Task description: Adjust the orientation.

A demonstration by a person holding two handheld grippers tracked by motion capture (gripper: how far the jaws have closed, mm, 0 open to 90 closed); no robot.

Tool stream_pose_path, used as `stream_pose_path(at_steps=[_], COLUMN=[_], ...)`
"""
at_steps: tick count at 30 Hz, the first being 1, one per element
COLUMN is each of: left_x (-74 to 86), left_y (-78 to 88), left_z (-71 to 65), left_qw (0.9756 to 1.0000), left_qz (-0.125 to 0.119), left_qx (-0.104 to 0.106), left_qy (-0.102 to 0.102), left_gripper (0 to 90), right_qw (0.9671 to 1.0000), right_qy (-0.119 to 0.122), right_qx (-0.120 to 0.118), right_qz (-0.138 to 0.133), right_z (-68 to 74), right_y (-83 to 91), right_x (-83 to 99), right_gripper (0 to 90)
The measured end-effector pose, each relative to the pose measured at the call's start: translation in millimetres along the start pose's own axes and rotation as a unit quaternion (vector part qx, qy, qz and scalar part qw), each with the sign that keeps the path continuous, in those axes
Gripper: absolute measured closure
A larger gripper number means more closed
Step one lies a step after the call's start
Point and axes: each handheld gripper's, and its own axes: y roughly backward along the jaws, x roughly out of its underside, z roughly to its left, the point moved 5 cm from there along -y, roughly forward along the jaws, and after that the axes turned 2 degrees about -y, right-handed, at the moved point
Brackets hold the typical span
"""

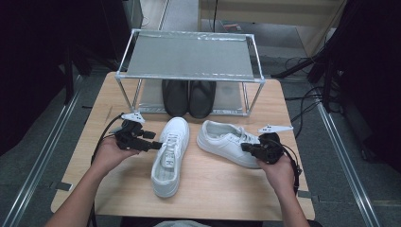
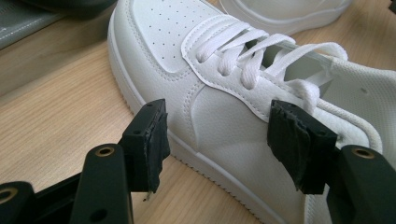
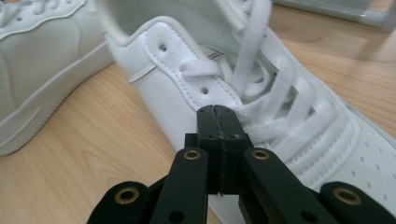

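L claw (image 2: 219,140) wide open round left white shoe (image 1: 169,156); R claw (image 3: 218,114) shut at right shoe's (image 1: 227,141) laces, w/ nothing clearly gripped.

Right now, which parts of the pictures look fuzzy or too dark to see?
High view: the room around the light wooden table is nearly black, and the pair of dark shoes sits in shade under the metal-framed shelf rack. Right gripper view: the white lace-up sneaker blurs at its top. Left gripper view: the other white sneaker looks sharp, evenly lit.
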Motion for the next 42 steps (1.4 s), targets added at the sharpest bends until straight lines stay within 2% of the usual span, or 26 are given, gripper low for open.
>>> stream_pose_path(at_steps=[3,5,11,21,26,30,42], left_x=[0.2,0.9,5.4,20.7,28.5,33.7,39.1], left_y=[0.3,0.2,3.4,16.7,24.0,28.6,32.7], left_z=[-0.3,-0.4,-1.1,0.1,0.1,-0.1,-0.8], left_qw=[1.0,1.0,1.0,0.9996,0.999,0.9988,0.9984], left_qz=[0.0,0.0,0.003,-0.008,-0.013,-0.013,-0.015], left_qx=[0.0,-0.002,-0.007,-0.023,-0.032,-0.036,-0.042], left_qy=[0.002,0.003,0.002,0.017,0.027,0.03,0.034], left_gripper=[38.4,38.4,38.4,38.1,38.1,38.0,37.8], right_qw=[1.0,0.9999,0.9991,0.9968,0.9962,0.9957,0.9962], right_qy=[-0.003,-0.003,0.019,0.055,0.065,0.081,0.073], right_qx=[-0.002,-0.01,-0.024,-0.042,-0.047,-0.041,-0.047], right_qz=[-0.001,-0.012,-0.029,-0.041,-0.035,-0.022,-0.007], right_z=[1.3,5.0,21.8,44.4,51.6,54.2,57.2], right_y=[2.1,4.4,0.4,-18.3,-32.4,-46.5,-65.5], right_x=[-3.3,-6.8,-18.8,-40.3,-47.4,-49.8,-47.1], right_gripper=[90.0,90.0,90.0,90.0,90.0,90.0,90.0])
